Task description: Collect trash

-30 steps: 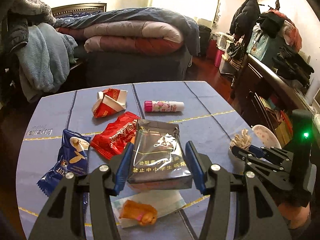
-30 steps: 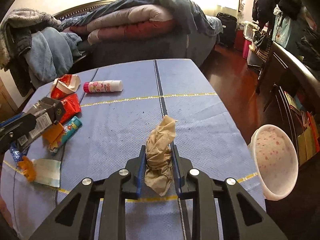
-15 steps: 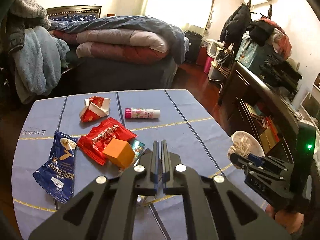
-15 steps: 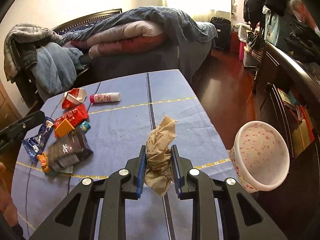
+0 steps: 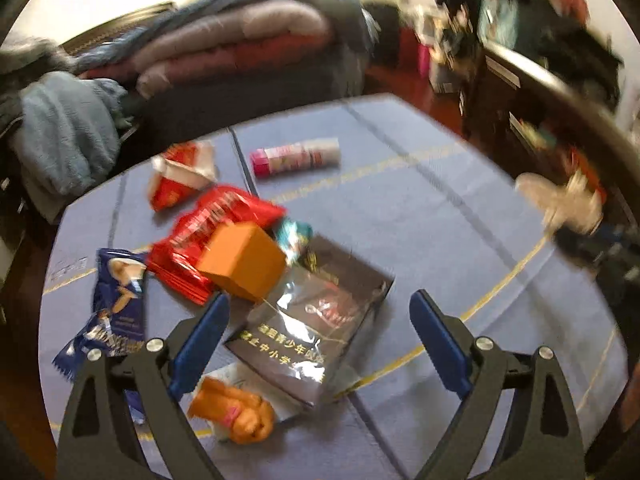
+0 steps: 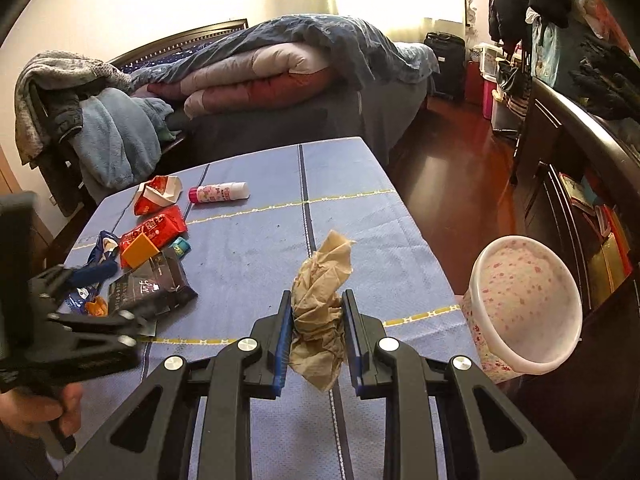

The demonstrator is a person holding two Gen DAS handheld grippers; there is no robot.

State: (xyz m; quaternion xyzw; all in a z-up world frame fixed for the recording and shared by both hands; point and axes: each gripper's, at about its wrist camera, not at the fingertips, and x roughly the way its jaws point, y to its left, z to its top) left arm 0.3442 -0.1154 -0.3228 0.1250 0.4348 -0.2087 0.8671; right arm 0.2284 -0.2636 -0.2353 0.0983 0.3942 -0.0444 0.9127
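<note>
The right gripper (image 6: 316,330), low in the middle of its view, is clenched on a crumpled brown tissue (image 6: 320,300) that sticks up between its blue pads. At the right edge stands a pink-speckled bin (image 6: 524,312), beside the blue table (image 6: 256,248). The left gripper (image 5: 316,332) has its jaws opening wide, apart from a dark packet (image 5: 316,320) lying flat between them. Farther up and left lie an orange box (image 5: 244,260), a red wrapper (image 5: 208,232) and a blue snack bag (image 5: 116,312).
</note>
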